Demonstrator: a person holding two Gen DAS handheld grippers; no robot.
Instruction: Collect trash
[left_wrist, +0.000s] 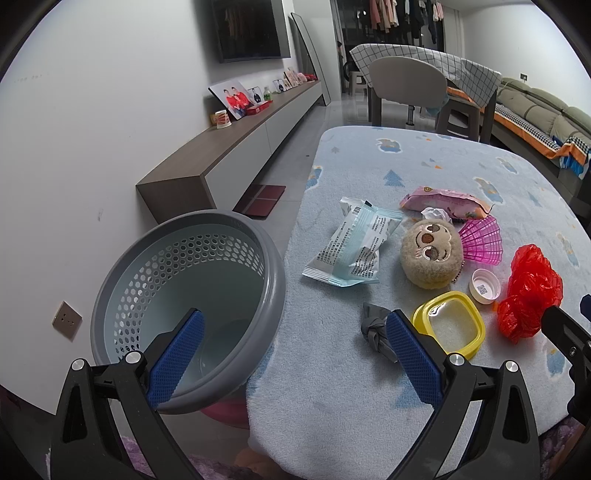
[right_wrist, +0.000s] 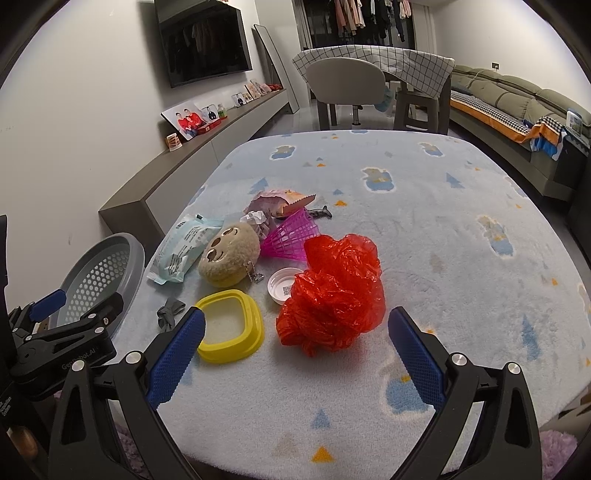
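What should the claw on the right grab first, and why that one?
Probably the right gripper should ease forward and close on the crumpled red plastic bag. Both grippers are open and empty, and the bag lies straight ahead between the right one's fingers, nearer than the other litter. The grey basket beside the table looks empty, so nothing seems collected yet.

You are looking at a crumpled red plastic bag (right_wrist: 332, 288) lying near a white cap (right_wrist: 282, 285), a pale-blue wrapper (left_wrist: 354, 247) and a grey perforated bin (left_wrist: 184, 295) standing beside the table.
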